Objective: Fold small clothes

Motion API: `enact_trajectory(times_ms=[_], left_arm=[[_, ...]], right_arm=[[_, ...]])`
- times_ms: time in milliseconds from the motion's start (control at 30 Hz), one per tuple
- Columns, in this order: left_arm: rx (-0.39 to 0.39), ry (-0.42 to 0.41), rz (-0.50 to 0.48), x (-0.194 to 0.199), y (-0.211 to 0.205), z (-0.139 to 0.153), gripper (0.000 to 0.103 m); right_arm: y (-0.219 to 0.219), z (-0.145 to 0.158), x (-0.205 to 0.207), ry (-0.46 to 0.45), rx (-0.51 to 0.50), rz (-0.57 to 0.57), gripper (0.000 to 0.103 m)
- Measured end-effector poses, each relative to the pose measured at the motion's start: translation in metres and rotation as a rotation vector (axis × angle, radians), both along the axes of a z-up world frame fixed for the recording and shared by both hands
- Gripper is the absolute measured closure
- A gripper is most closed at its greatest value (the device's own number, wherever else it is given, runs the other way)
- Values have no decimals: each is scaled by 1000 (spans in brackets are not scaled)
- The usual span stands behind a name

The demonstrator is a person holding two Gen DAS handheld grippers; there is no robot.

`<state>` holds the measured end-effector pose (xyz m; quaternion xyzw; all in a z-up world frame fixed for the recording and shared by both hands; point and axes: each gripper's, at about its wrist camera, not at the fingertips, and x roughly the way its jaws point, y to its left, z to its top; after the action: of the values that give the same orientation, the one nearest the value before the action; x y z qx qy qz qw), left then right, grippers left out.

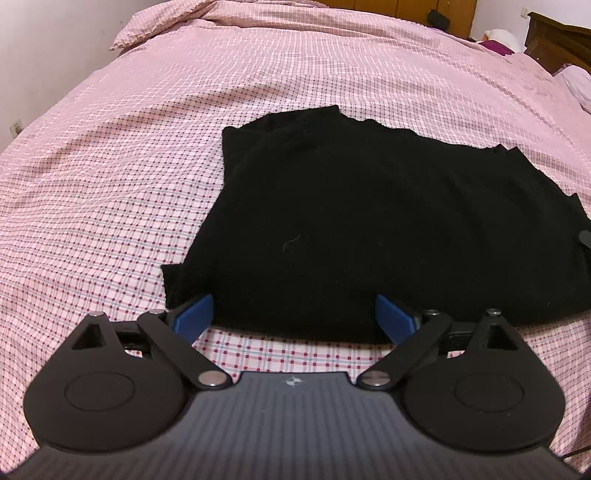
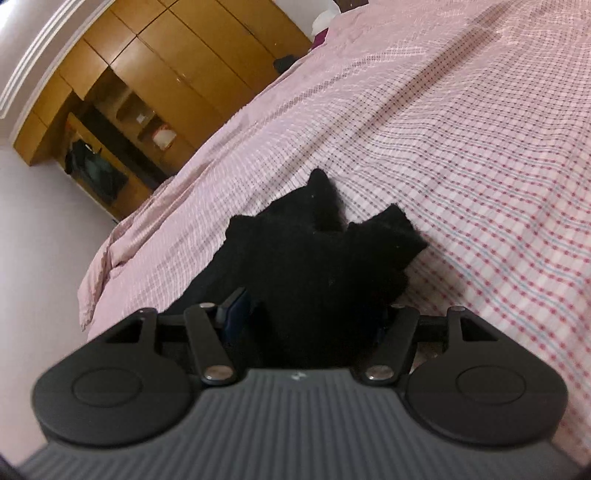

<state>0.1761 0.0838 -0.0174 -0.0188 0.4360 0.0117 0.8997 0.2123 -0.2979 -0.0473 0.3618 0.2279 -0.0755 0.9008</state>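
Observation:
A black garment (image 1: 362, 221) lies partly folded on the pink checked bedspread (image 1: 110, 184). My left gripper (image 1: 295, 317) is open, its blue fingers (image 1: 194, 315) spread at the garment's near edge, with the hem lying between them. In the right wrist view the same black garment (image 2: 317, 258) bunches up between the fingers of my right gripper (image 2: 310, 317). One blue finger (image 2: 234, 310) shows at the left; the other is hidden by cloth. I cannot tell whether the jaws are shut on the fabric.
The bed fills both views. A pillow (image 1: 159, 22) lies at the far left. A wooden wardrobe (image 2: 147, 85) and a wooden nightstand (image 1: 557, 40) stand beyond the bed. A white wall (image 2: 37, 240) lies off the bed's edge.

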Motion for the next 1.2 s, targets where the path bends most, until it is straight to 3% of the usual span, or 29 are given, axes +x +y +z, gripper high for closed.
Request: enact_trajectory(times_ms=[267, 533, 600, 667, 733, 1200], left_arm=[[7, -4, -4, 2, 0, -1, 6], [5, -4, -5, 3, -1, -2, 5], [1, -4, -5, 3, 0, -2, 5], [-4, -3, -5, 3, 1, -1, 5], [-7, -3, -6, 3, 2, 1, 5], [-19, -28, 28, 1, 18, 17, 5]], right_arm=[[1, -10, 9, -43, -37, -3, 41], [-6, -11, 8, -64, 4, -21, 42], [-5, -9, 10, -54, -17, -20, 53], [-6, -9, 13, -40, -35, -13, 72], [-8, -8, 13, -44, -18, 3, 76], [14, 37, 20, -131, -51, 92, 80]])
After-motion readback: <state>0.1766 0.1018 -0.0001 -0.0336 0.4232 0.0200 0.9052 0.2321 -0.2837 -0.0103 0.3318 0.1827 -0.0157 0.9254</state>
